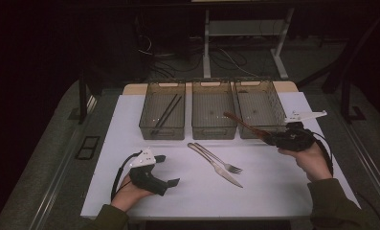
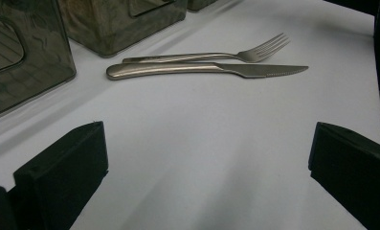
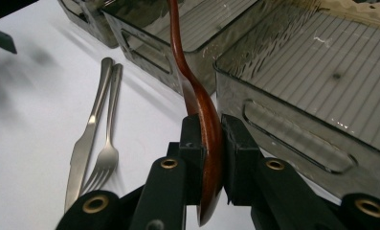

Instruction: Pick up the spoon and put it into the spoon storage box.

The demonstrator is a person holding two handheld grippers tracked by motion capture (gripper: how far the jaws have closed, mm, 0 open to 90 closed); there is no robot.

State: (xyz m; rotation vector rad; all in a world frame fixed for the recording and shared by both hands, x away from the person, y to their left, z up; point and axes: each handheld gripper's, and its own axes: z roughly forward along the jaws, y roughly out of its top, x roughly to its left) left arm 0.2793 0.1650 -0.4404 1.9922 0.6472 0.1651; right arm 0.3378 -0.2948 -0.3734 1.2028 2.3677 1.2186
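My right gripper [image 1: 273, 139] [image 3: 209, 143] is shut on the bowl of a brown wooden spoon [image 1: 245, 125] [image 3: 197, 100], held above the table in front of the right bin [image 1: 260, 108]; the handle points up and left over the middle bin [image 1: 213, 109]. A steel knife [image 1: 215, 166] [image 2: 202, 70] and a fork [image 1: 221, 160] [image 2: 211, 56] lie side by side on the white mat [image 1: 254, 191]. My left gripper [image 1: 167, 170] [image 2: 206, 167] rests open at the near left, jaws wide apart with bare mat between them. The left bin [image 1: 162, 110] holds dark chopsticks [image 1: 167, 111].
Three smoky transparent bins stand in a row at the mat's far edge. Beyond the table are desk legs and cables on the floor. The person's hands and green sleeves come in from the bottom.
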